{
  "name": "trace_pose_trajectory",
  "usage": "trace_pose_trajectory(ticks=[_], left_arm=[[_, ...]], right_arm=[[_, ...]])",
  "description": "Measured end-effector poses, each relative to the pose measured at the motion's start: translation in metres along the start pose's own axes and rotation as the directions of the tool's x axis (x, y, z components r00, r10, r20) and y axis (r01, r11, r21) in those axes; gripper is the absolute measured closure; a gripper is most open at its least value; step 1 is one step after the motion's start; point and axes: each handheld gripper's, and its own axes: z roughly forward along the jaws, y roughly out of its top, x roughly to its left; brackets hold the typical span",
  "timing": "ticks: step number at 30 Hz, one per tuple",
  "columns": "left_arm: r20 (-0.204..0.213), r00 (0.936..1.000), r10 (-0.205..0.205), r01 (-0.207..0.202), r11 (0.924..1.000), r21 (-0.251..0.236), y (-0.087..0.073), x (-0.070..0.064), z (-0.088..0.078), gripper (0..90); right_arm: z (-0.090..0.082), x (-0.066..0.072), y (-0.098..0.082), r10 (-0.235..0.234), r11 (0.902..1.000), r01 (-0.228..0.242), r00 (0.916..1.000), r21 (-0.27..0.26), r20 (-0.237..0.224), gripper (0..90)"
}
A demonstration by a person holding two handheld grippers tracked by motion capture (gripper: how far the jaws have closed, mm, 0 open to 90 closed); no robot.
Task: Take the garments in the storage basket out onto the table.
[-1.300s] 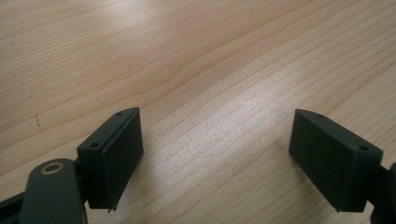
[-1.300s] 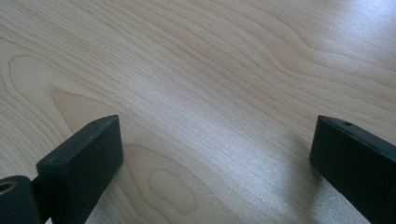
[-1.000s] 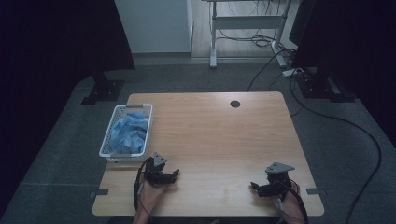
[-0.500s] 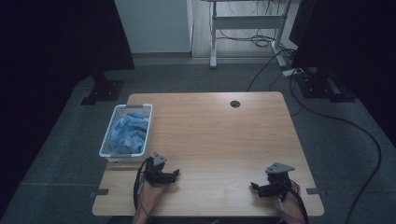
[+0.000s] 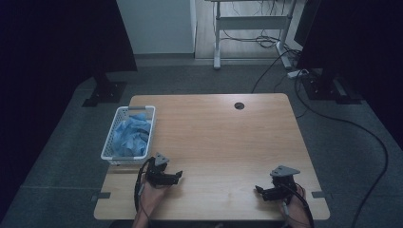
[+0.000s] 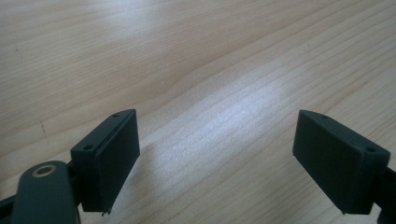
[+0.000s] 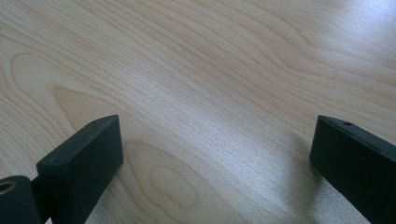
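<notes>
A white basket [image 5: 109,142] of crumpled blue cloth [image 5: 130,135] stands at the table's left edge. Just in front of it, near the front left of the wooden table [image 5: 223,137], my left gripper [image 5: 179,175] rests low in a hand, pointing right. In the left gripper view it [image 6: 219,154] is open, with bare wood between its jaws. My right gripper [image 5: 258,190] sits near the front right corner, pointing left. The right gripper view shows it [image 7: 215,163] open too, jaws wide apart over bare wood grain.
A round cable hole [image 5: 239,105] marks the table's far middle. Beyond the table stand a desk frame [image 5: 252,23] and cables [image 5: 361,128] on the grey floor. Dark curtains flank both sides.
</notes>
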Motion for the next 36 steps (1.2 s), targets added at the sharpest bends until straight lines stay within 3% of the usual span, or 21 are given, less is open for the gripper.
trace_pose_trajectory(ticks=[22,29,36], left_arm=[[0.006,1.0000,0.006,-0.006,1.0000,0.005,0.033,0.002,-0.016,14.2],[0.011,0.9999,0.000,0.000,1.0000,0.000,0.047,0.008,-0.024,14.2],[-0.015,0.9996,-0.024,0.025,0.9996,0.017,0.061,0.022,-0.031,12.6]], right_arm=[[0.000,0.000,0.000,-0.001,1.0000,0.001,1.0000,0.000,0.000,2.5],[0.000,0.000,0.000,-0.001,1.0000,0.001,1.0000,0.000,0.000,2.5],[-0.001,0.000,-0.001,-0.002,1.0000,0.002,1.0000,0.000,0.000,2.5]])
